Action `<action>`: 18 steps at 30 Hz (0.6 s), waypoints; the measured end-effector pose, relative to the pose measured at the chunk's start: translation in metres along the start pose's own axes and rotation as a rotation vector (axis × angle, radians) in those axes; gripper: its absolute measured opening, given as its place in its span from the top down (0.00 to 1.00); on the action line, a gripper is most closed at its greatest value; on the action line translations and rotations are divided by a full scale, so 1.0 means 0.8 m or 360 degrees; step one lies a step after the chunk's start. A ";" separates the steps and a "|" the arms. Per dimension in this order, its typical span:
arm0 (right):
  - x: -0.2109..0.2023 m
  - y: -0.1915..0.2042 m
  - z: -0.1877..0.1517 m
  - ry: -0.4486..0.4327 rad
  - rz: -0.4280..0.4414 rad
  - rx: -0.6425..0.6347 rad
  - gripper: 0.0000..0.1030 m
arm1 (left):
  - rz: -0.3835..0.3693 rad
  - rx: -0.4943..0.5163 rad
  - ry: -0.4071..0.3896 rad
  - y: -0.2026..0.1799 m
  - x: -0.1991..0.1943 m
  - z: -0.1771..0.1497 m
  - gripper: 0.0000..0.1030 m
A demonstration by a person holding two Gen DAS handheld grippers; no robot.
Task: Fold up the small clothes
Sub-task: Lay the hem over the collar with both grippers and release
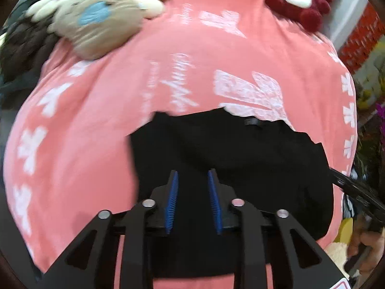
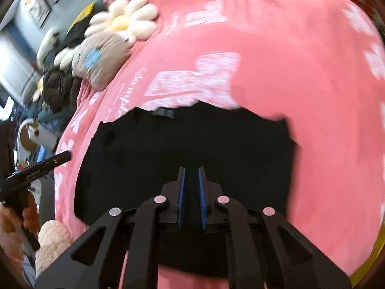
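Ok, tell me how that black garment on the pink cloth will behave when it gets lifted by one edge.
The black garment will probably hang limp: its outline on the pink cloth is wavy and soft. It looks thin and lies flat, so likely light. It may drag the pink cloth rather than slide, since both look like matte fabric.

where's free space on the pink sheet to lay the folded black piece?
Free: the pink sheet left of the black garment, and its right side. Crowded: far left edge, with the grey plush and daisy cushion; red plush at far right.
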State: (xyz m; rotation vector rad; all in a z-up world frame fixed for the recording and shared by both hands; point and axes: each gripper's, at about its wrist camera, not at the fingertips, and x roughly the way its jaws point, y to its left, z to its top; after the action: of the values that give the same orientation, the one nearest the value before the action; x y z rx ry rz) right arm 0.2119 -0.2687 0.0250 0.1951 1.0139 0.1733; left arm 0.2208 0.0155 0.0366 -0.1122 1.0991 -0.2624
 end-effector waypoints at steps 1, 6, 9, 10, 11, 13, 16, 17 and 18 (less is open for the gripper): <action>0.018 0.007 0.013 0.0010 -0.0039 -0.0041 0.90 | 0.0010 0.0018 0.0035 -0.010 0.013 -0.003 0.73; 0.067 0.007 0.026 0.0137 -0.0120 -0.0180 0.55 | 0.0022 0.0073 0.0172 -0.026 0.063 -0.005 0.73; 0.084 0.003 0.020 0.0199 -0.0007 -0.0124 0.55 | 0.0017 0.0120 0.0167 -0.035 0.073 -0.012 0.65; 0.088 0.001 0.017 0.0199 0.0002 -0.0128 0.58 | 0.0010 0.0139 0.0154 -0.039 0.075 -0.015 0.63; 0.092 0.003 0.017 0.0203 -0.0027 -0.0153 0.87 | 0.0011 0.0154 0.0143 -0.041 0.078 -0.019 0.60; 0.101 0.003 0.019 0.0184 -0.0044 -0.0150 0.95 | 0.0032 0.0181 0.0144 -0.041 0.078 -0.020 0.60; 0.104 -0.003 0.032 0.0127 -0.0077 -0.0090 0.95 | 0.0033 0.0184 0.0130 -0.043 0.082 -0.018 0.55; 0.105 -0.007 0.036 0.0122 -0.0068 -0.0046 0.95 | 0.0028 0.0179 0.0131 -0.041 0.082 -0.018 0.53; 0.098 -0.005 0.039 0.0106 -0.0067 -0.0018 0.94 | 0.0027 0.0173 0.0135 -0.042 0.083 -0.017 0.52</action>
State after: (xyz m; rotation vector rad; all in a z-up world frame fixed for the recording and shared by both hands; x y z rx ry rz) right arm 0.2794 -0.2565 -0.0244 0.1588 1.0823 0.1481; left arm 0.2321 -0.0336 -0.0196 0.0054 1.1674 -0.3135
